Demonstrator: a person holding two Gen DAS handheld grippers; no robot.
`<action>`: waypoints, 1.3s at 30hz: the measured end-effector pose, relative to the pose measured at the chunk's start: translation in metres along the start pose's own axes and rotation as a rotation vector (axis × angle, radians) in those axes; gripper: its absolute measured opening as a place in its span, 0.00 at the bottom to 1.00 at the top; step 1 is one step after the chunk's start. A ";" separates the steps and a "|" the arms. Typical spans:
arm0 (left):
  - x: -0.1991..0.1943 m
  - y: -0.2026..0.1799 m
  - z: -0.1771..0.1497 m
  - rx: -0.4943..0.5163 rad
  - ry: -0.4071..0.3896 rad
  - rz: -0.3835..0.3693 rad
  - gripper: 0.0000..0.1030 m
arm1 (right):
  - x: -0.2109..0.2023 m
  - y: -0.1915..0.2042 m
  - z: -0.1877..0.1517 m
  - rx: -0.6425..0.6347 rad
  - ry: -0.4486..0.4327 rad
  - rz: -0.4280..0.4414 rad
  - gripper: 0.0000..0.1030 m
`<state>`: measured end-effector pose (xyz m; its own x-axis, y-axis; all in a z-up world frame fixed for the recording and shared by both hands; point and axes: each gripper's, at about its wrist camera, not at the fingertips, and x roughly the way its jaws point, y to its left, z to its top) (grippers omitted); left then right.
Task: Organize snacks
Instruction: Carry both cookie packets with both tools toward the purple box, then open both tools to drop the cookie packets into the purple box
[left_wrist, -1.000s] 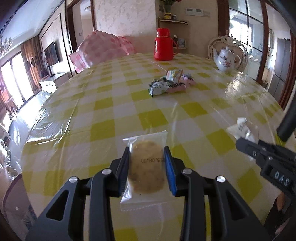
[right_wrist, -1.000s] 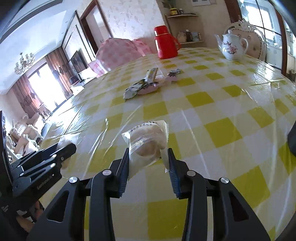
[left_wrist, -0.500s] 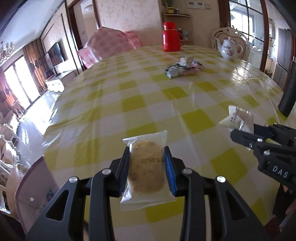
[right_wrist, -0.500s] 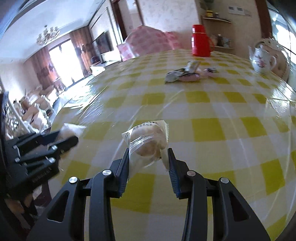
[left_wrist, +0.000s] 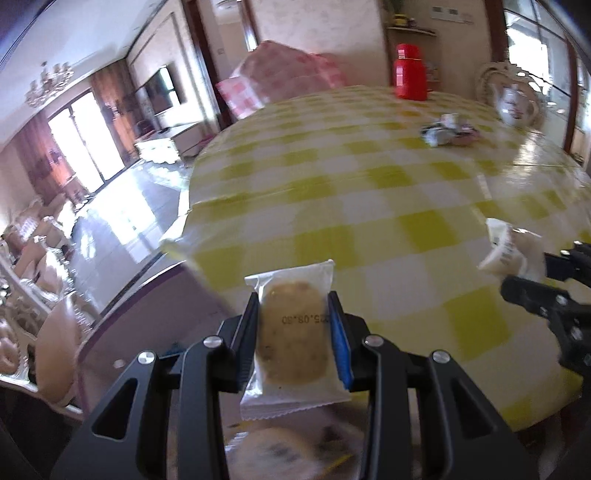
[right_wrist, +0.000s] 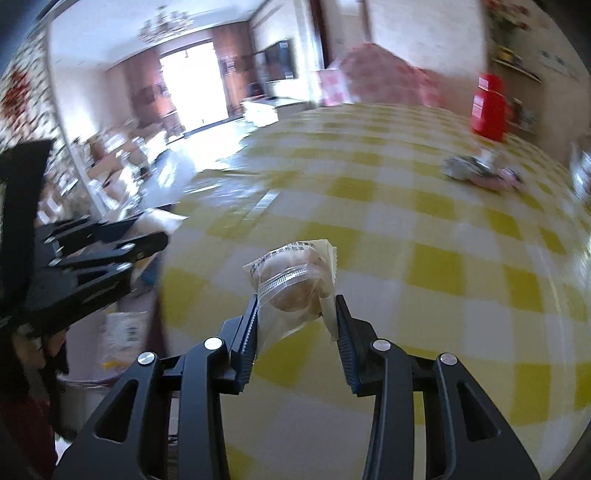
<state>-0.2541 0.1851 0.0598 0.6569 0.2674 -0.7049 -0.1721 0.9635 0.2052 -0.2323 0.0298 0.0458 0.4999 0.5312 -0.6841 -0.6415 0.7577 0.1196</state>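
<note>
My left gripper (left_wrist: 293, 306) is shut on a flat cookie in a clear wrapper (left_wrist: 291, 332) and holds it past the table's near left edge. My right gripper (right_wrist: 295, 306) is shut on a round pastry in a clear wrapper (right_wrist: 295, 280), held above the yellow-checked tablecloth (right_wrist: 424, 266). The right gripper also shows in the left wrist view (left_wrist: 546, 295), with its pastry (left_wrist: 509, 251). The left gripper shows at the left of the right wrist view (right_wrist: 110, 247). A small pile of wrapped snacks (left_wrist: 448, 131) lies far across the table; it also shows in the right wrist view (right_wrist: 480, 171).
A red thermos (left_wrist: 410, 72) and a white teapot (left_wrist: 515, 103) stand at the table's far side. A pink-covered chair (left_wrist: 280, 79) is behind the table. Below the left gripper, blurred packaged snacks (left_wrist: 280, 450) lie off the table edge. Shiny floor (left_wrist: 122, 229) lies to the left.
Both grippers have pulled back and swung left toward the table's near left edge, still holding their snacks. The snack pile now looks farther away. The view is motion-blurred.
</note>
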 end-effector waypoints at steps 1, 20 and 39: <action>-0.001 0.010 -0.002 -0.011 0.002 0.013 0.35 | 0.002 0.012 0.002 -0.024 0.001 0.022 0.38; -0.003 0.117 -0.020 -0.179 0.021 0.357 0.86 | 0.033 0.165 0.001 -0.339 0.071 0.350 0.64; 0.010 -0.099 0.155 -0.378 -0.173 -0.333 0.98 | -0.013 -0.192 0.024 0.398 -0.084 -0.298 0.83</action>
<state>-0.1169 0.0903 0.1375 0.8269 -0.0288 -0.5617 -0.1656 0.9419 -0.2922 -0.1016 -0.1140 0.0490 0.6831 0.2857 -0.6722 -0.2001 0.9583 0.2040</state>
